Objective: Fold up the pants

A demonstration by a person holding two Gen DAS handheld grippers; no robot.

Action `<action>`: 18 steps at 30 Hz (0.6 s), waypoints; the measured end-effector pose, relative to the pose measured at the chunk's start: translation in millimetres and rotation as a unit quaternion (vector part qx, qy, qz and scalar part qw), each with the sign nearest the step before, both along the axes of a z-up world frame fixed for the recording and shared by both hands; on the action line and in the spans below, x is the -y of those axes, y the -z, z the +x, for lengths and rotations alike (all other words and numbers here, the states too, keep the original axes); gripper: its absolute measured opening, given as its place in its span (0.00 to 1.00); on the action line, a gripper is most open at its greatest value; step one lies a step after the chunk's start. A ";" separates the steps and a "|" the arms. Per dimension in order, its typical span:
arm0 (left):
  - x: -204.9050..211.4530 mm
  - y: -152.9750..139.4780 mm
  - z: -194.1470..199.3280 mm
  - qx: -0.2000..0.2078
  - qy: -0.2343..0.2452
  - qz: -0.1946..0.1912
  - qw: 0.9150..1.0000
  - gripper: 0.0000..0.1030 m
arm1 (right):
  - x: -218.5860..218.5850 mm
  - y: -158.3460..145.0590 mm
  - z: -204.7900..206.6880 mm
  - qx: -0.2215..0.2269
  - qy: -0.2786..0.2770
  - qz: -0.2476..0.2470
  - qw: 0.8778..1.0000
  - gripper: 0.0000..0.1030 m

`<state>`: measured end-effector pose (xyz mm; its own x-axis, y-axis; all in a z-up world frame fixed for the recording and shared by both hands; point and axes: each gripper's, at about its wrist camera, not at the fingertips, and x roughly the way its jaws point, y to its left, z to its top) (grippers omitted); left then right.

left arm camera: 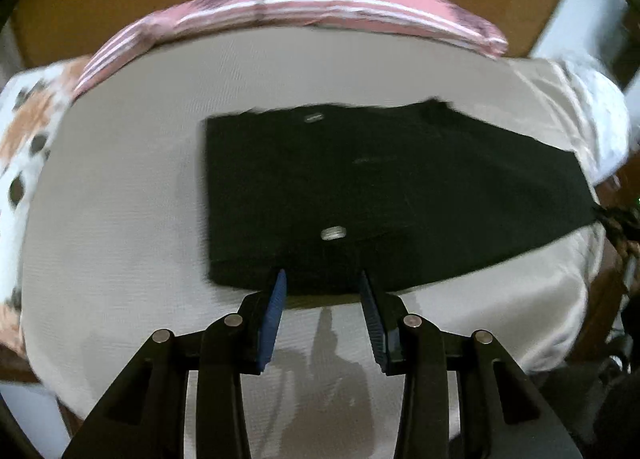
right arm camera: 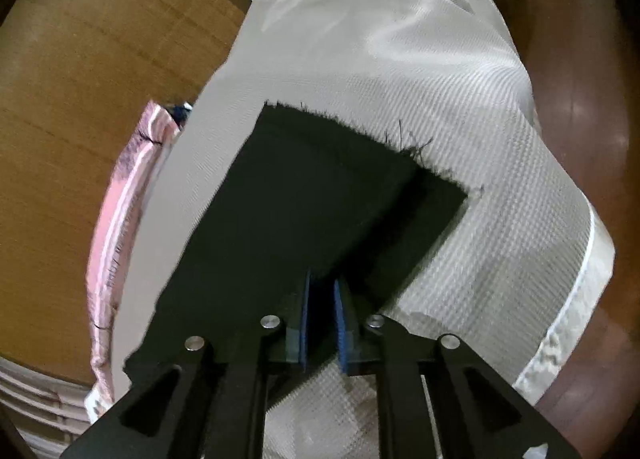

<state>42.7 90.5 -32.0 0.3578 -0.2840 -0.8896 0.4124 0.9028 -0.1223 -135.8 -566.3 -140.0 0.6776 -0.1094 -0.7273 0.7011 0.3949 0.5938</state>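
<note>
Beige woven cloth [left arm camera: 120,195] covers the bed or padded surface where the work is done, and on it lie the black pants [left arm camera: 360,187], already doubled over flat, waistband buttons facing up in the left wrist view and the frayed leg hems at the far end in the right wrist view. The left gripper [left arm camera: 322,279] hangs just over the near edge of the pants with its jaws spread and nothing between them. The right gripper [right arm camera: 322,287] sits over the near part of the pants with its jaws nearly together; a narrow gap shows between the blue pads [right arm camera: 305,323], and whether any cloth is caught there I cannot tell. One risk is that a pinch taken from here picks up only the top layer, so the stacked halves slide apart and the fold skews. Another is that the loose hem threads snag on a ribbed pad. Beyond the pants, a pink striped pillow [left arm camera: 300,7] lies along the far edge of the beige cloth, and a white spotted fabric [left arm camera: 28,131] sits off to the left of them. Neither crowds the pants, and nothing blocks the grippers.
</note>
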 end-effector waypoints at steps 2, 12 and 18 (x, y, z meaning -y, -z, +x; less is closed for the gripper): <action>24.6 -3.4 -2.9 0.009 0.032 -0.009 0.999 0.40 | 9.0 0.7 -0.9 -0.004 0.007 -0.003 1.000 0.12; 146.5 18.4 11.1 -0.018 0.158 -0.077 0.984 0.40 | 45.6 0.7 -24.5 0.007 0.045 -0.001 0.999 0.09; 196.2 43.0 12.8 -0.058 0.202 -0.069 0.975 0.40 | 32.3 -25.1 -26.8 -0.034 0.025 -0.078 0.996 0.03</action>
